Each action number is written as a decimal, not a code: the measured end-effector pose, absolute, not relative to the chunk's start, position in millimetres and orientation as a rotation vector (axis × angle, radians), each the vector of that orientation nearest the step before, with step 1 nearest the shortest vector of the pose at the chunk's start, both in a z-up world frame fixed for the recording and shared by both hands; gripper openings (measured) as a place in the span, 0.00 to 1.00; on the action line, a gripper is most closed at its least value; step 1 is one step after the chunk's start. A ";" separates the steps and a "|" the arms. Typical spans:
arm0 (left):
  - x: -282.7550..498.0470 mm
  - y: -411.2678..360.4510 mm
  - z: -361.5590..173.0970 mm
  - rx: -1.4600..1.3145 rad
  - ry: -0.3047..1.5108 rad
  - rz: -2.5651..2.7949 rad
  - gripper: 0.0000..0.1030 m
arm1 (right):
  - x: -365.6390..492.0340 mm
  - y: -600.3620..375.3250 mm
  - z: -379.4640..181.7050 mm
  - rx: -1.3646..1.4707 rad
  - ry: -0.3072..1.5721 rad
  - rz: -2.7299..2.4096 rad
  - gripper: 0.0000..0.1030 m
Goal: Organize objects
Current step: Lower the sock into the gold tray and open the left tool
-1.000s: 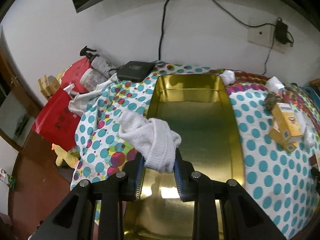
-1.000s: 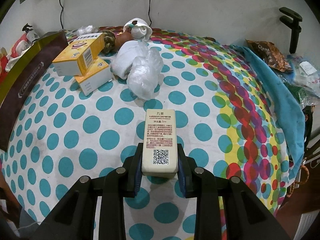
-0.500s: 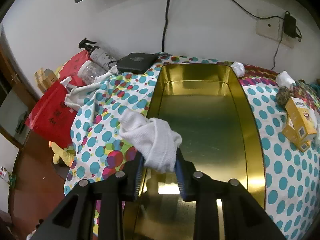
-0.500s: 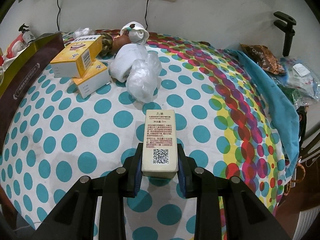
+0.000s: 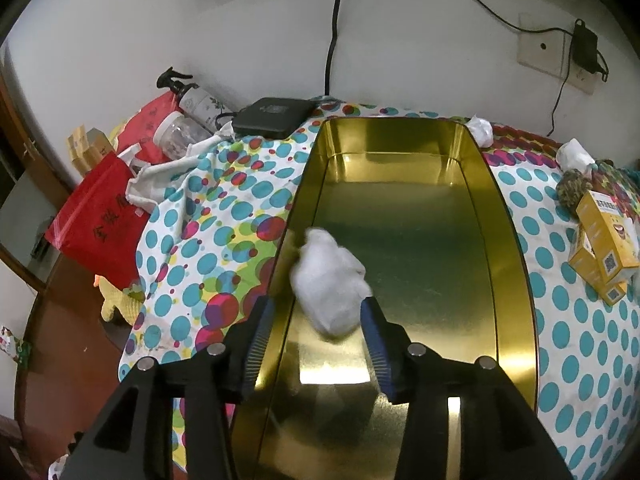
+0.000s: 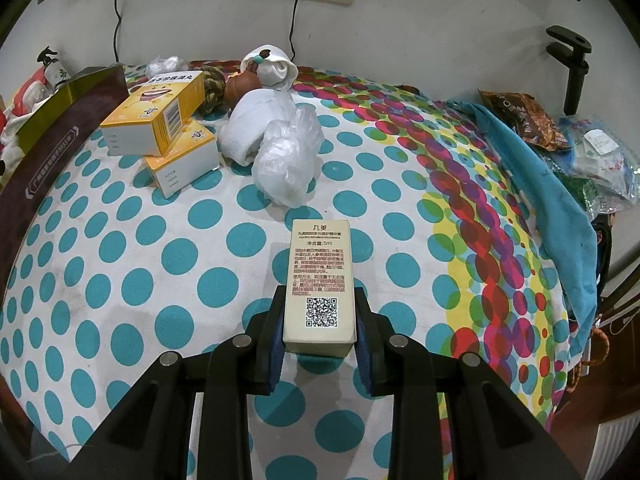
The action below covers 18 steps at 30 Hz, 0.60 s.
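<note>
A: Left gripper (image 5: 318,320)?
B: Opening, pads clear of blurred white cloth bundle (image 5: 330,282), over near end of gold rectangular metal tin (image 5: 516,248).
A: Right gripper (image 6: 319,334)?
B: Clamped on cream rectangular printed box (image 6: 319,282), above polka-dot tablecloth (image 6: 132,264).

Blurred white cloth wad (image 5: 328,280) in gold tin (image 5: 508,240); cream box (image 6: 319,284) upright, clamped.

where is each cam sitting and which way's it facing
Left wrist: rides the left tongs, looking down into the gold tin; its opening jaws have the blurred white sock between them.
Right wrist: rides the right tongs, looking across the dotted cloth; jaws shut on the cream box.
Shared: yellow boxes, the tin.
</note>
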<state>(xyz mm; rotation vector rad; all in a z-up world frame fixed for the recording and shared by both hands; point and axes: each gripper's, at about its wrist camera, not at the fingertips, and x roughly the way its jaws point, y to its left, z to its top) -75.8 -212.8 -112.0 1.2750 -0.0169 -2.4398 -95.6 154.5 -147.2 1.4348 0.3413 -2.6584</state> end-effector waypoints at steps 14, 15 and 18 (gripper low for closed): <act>-67.2 -207.7 -90.4 1.144 -0.010 -2.527 0.68 | -96.3 154.2 -146.2 1.435 0.344 -2.659 0.27; -66.4 -207.6 -88.8 1.138 -0.005 -2.533 0.68 | -96.4 154.3 -146.2 1.435 0.344 -2.659 0.27; -64.2 -207.6 -83.1 1.123 0.018 -2.550 0.69 | -96.7 154.5 -146.0 1.437 0.347 -2.657 0.27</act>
